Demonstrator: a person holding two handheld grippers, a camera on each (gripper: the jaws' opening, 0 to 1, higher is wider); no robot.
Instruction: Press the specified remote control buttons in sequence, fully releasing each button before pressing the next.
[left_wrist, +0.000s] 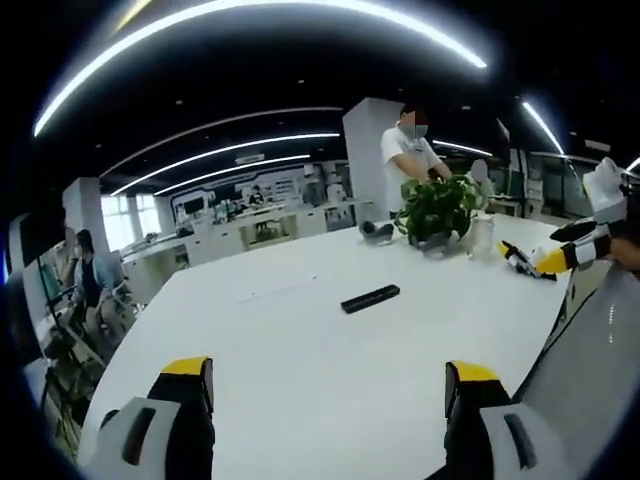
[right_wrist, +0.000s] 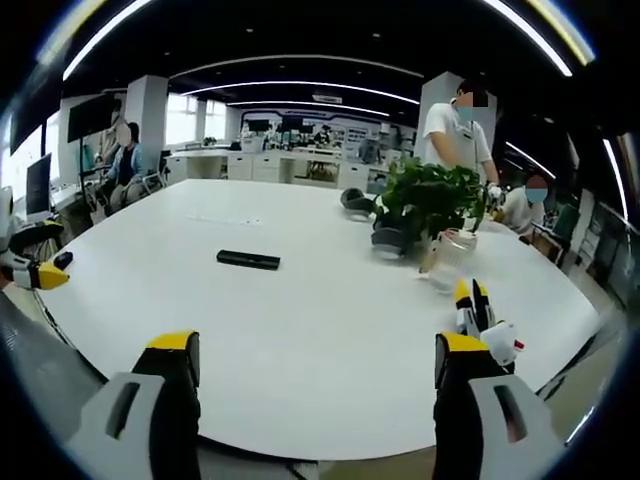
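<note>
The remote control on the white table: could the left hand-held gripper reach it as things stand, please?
Probably yes. The left hand-held gripper is open, and only bare white table lies between it and the remote control; the potted plant stands beyond.

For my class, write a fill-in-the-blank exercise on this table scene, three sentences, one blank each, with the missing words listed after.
1. The slim black remote control lies flat on the large ____ table.
2. The green leafy potted plant stands on the table beside a clear ____ jar.
3. The left gripper has its jaws ____, holding nothing.

Missing words: white; glass; open
</note>
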